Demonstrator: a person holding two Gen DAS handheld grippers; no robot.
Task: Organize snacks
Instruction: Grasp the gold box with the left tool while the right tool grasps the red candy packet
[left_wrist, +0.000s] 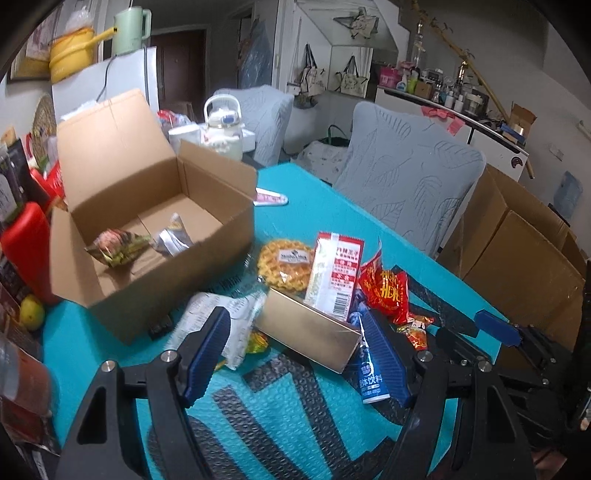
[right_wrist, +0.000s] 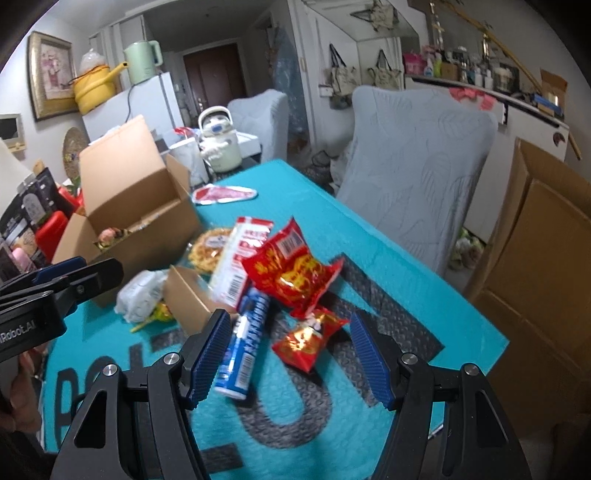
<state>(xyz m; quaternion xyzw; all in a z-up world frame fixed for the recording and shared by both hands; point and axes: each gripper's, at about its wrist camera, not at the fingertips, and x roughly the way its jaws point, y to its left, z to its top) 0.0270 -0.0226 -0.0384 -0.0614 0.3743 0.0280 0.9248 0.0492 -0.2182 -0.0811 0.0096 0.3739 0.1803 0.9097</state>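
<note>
An open cardboard box (left_wrist: 155, 236) stands on the teal table mat (left_wrist: 317, 199) and holds two small snack packets (left_wrist: 118, 245). A pile of snacks lies in front of it: a gold box (left_wrist: 306, 328), a round waffle pack (left_wrist: 284, 266), a red-white carton (left_wrist: 336, 273), a red chip bag (right_wrist: 291, 273), a small red packet (right_wrist: 310, 339) and a blue tube (right_wrist: 243, 347). My left gripper (left_wrist: 299, 354) is open around the gold box. My right gripper (right_wrist: 291, 354) is open above the blue tube and small red packet; it also shows in the left wrist view (left_wrist: 495, 328).
A grey-covered chair (right_wrist: 417, 177) stands at the table's far side, large cardboard cartons (right_wrist: 535, 258) to the right. A red container (left_wrist: 29, 247), a lemon (left_wrist: 31, 312) and a white kettle (left_wrist: 225, 129) crowd the left and back. A red-white packet (right_wrist: 225, 194) lies behind the pile.
</note>
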